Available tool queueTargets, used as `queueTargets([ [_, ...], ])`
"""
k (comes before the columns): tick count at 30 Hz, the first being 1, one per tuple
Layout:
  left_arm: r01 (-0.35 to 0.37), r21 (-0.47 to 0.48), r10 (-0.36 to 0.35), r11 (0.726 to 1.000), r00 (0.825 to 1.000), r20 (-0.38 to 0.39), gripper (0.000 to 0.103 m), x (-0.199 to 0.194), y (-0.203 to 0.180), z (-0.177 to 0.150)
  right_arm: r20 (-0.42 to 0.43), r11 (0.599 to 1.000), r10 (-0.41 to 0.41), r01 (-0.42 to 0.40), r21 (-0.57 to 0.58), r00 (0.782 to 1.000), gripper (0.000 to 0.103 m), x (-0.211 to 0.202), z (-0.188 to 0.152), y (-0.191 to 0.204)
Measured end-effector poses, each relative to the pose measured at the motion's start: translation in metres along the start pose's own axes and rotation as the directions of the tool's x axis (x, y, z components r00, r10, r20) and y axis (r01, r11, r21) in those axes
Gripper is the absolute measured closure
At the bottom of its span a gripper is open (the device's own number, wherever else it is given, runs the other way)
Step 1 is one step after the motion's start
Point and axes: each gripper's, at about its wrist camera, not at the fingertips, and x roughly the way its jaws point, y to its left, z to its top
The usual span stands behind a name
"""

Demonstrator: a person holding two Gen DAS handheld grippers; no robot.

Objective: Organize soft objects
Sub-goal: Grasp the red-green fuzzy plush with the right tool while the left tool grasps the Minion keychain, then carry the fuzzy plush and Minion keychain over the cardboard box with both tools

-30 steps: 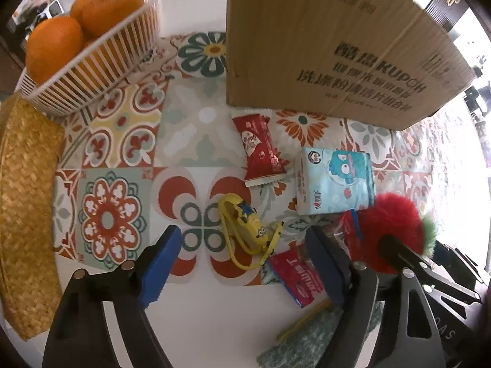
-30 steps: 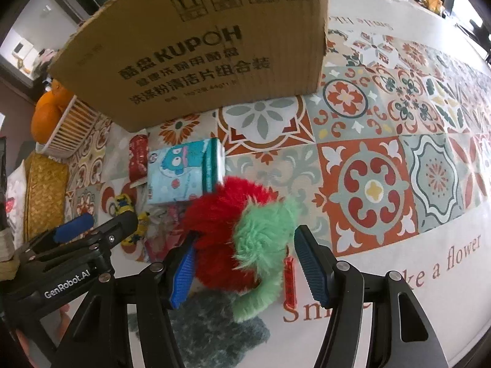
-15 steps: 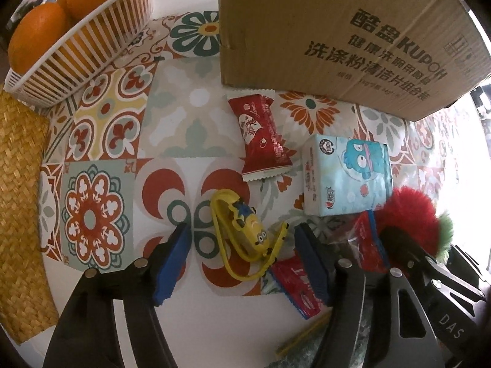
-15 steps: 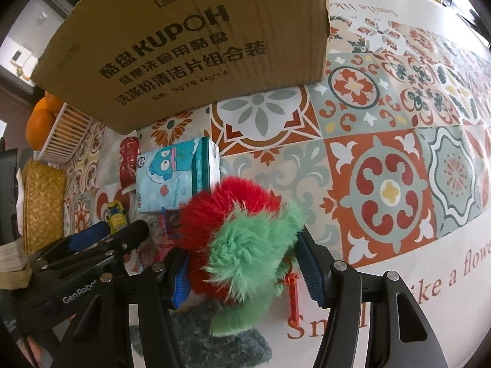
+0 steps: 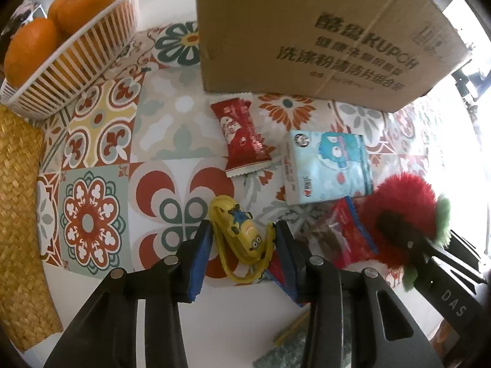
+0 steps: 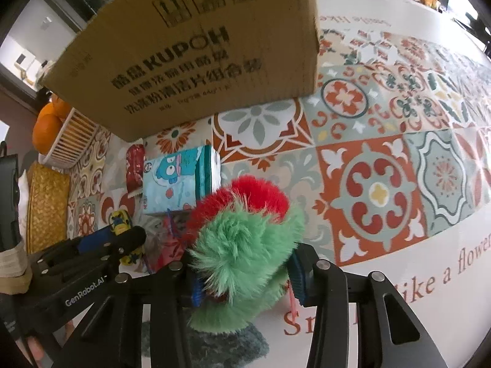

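A yellow minion toy (image 5: 242, 236) lies on the patterned tablecloth, between the blue pads of my left gripper (image 5: 241, 245), which is shut on it. It also shows in the right wrist view (image 6: 120, 222). My right gripper (image 6: 245, 276) is shut on a red and green fluffy plush (image 6: 242, 239), also seen in the left wrist view (image 5: 402, 214). A blue tissue pack (image 5: 326, 167) and a red snack packet (image 5: 244, 136) lie in front of the cardboard box (image 5: 322, 30).
A white basket of oranges (image 5: 70, 52) stands at the far left, by a woven straw mat (image 5: 18, 199). A red bag (image 5: 349, 236) and a dark green cloth (image 6: 227, 346) lie near the grippers. Patterned tablecloth (image 6: 383, 184) stretches to the right.
My left gripper moved forward over the minion toy and closed on it. My right gripper closed on the plush, which now bulges up between the pads.
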Motion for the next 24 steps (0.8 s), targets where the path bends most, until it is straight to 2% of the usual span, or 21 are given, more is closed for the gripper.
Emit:
queueTargets([
  [14, 0.013, 0.057, -0.021, 0.998, 0.99, 0.136, 0.062, -0.062, -0.003, -0.009, 0.12, 0.999, 0.019, -0.014, -0.039, 0.993, 0.059, -0.053, -0.004, -0.005],
  [24, 0.021, 0.079, -0.04, 0.997, 0.969, 0.245, 0.062, -0.103, -0.01, -0.006, 0.222, 0.998, 0.041, -0.027, -0.065, 0.974, 0.059, -0.092, 0.0, 0.012],
])
